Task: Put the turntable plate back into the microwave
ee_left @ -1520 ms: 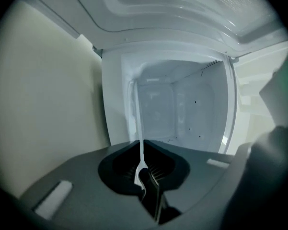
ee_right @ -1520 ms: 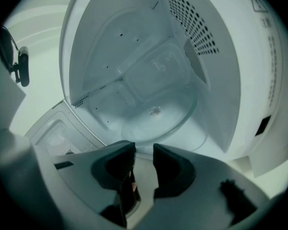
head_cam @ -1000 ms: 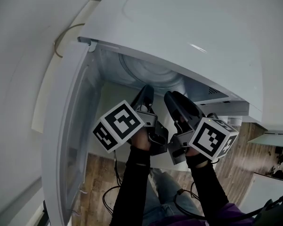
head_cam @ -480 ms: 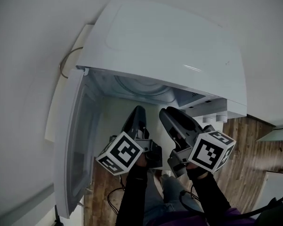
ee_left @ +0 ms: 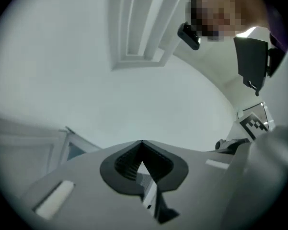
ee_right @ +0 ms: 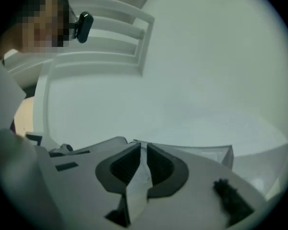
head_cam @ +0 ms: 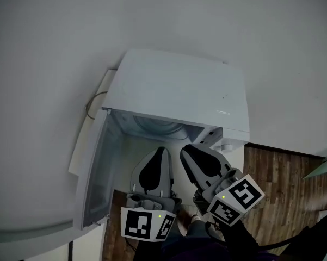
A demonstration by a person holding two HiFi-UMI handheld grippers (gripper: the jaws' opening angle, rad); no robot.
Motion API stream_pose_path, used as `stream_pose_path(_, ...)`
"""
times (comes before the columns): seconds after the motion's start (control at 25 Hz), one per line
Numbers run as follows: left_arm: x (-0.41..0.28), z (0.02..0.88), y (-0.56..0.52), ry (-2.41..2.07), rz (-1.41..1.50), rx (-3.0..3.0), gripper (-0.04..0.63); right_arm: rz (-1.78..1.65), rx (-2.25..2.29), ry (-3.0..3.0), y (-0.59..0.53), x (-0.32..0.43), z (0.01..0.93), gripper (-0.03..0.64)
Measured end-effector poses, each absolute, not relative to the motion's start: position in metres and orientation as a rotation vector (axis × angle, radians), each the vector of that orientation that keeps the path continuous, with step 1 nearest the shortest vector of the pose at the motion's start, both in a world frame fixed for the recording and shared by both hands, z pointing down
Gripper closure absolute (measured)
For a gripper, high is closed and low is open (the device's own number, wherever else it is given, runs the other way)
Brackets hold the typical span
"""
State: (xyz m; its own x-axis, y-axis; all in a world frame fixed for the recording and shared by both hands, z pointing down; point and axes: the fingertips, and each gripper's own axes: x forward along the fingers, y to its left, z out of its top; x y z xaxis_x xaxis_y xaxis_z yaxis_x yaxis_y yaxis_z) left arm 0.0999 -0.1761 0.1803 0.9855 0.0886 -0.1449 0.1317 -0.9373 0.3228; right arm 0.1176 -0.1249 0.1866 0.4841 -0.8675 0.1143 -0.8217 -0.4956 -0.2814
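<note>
Since the earlier frame both have backed out of the microwave (head_cam: pixel 179 91): left gripper (head_cam: pixel 162 151) pressed together, empty; right gripper (head_cam: pixel 188 149) just closing to a narrow empty slit; the turntable plate (head_cam: pixel 159 127) sits inside, 12 o'clock from the left, seemingly nearer.

Ahead of me, a plain pale grey wall (head_cam: pixel 168 20) fills the upper head view, evenly and dimly lit. Brown wood-plank floor (head_cam: pixel 283 189) shows at lower right. A thin cable loop (head_cam: pixel 90 103) lies against the wall. The left gripper view shows a white moulded frame (ee_left: pixel 139 28) near its top edge.
</note>
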Motion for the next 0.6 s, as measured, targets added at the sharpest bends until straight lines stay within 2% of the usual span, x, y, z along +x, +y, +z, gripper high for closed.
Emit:
stream_pose_path(0.2, 0.084, 0.115, -0.154, 0.145, -0.357, 2.91, 0.589, -0.146, -2.662, 1.468, -0.112, 0.104, 0.139, 0.604)
stream_pose_path(0.44, 0.062, 0.059, -0.134, 0.159, -0.513, 2.992, 0.589, 0.231, -2.742, 1.462, -0.099, 0.079, 0.072, 0.606)
stream_pose_path(0.6, 0.05, 0.042, -0.124, 0.169, -0.578, 3.024, 0.589, 0.321, -2.768, 1.46, -0.093, 0.068, 0.058, 0.606)
